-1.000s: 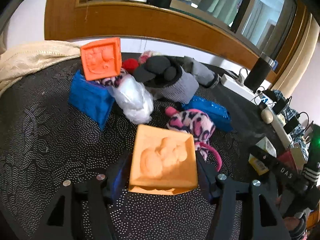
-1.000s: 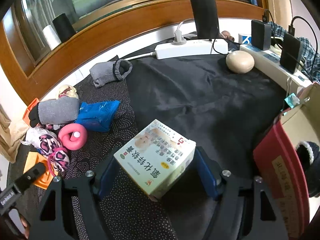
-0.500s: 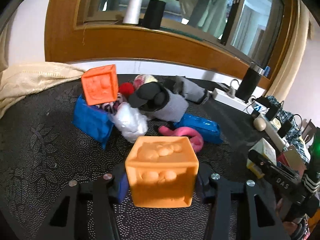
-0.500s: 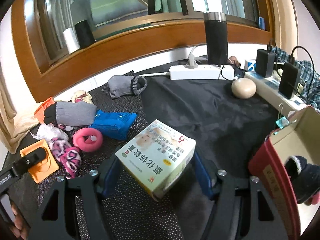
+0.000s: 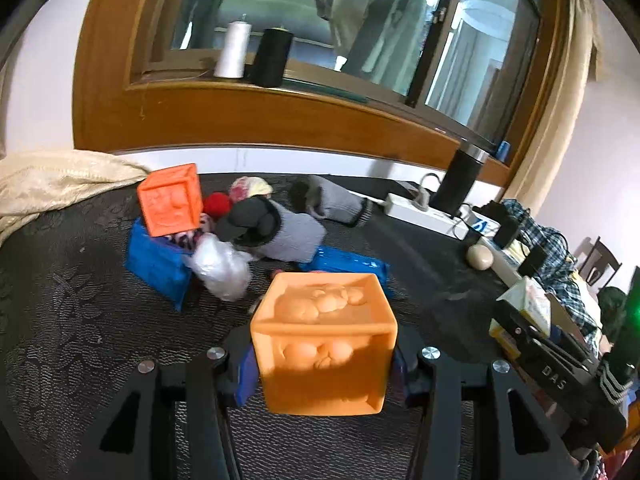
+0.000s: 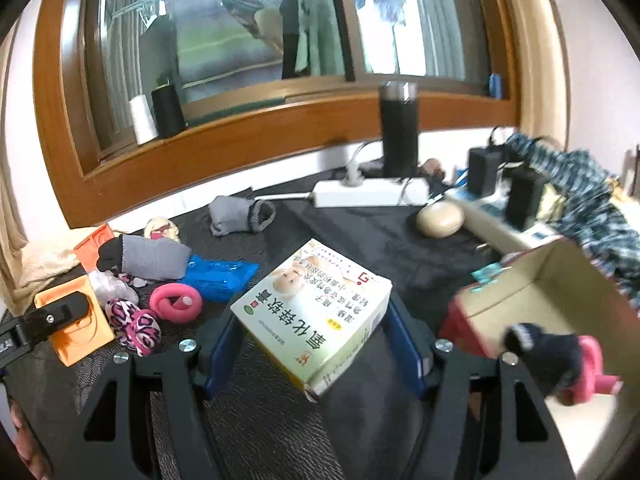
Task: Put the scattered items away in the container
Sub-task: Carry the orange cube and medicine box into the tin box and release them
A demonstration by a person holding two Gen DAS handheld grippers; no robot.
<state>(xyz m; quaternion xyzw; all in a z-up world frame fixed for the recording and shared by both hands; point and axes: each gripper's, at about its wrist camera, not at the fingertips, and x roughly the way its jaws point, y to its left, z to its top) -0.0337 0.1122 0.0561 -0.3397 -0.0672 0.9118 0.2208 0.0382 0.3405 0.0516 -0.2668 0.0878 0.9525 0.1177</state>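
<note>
The left tool (image 5: 324,364) is clamped on a pale orange cube (image 5: 324,344); its two blue pads press the cube's left and right sides, and the cube is lifted above the dark table (image 5: 60,320). Ahead of this tool and a little to its left lies a heap: a darker orange cube (image 5: 170,200) resting tilted on a blue packet (image 5: 156,266), a white plastic bag (image 5: 220,272), and a grey sock with a black toe (image 5: 272,226). A second blue packet (image 5: 348,270) lies just beyond the held cube.

The right tool (image 6: 316,340) is closed on a white and green medicine box (image 6: 316,312), which sits askew between the pads, one corner pointing toward the camera. To the right of this tool, near it, stands the cardboard container (image 6: 560,280) with a red side; inside it lie a dark knitted piece (image 6: 548,352) and something pink (image 6: 592,372), both blurred. To the left of this tool lie a pink ring (image 6: 176,302) and a leopard-print piece (image 6: 134,326) on the table.
</note>
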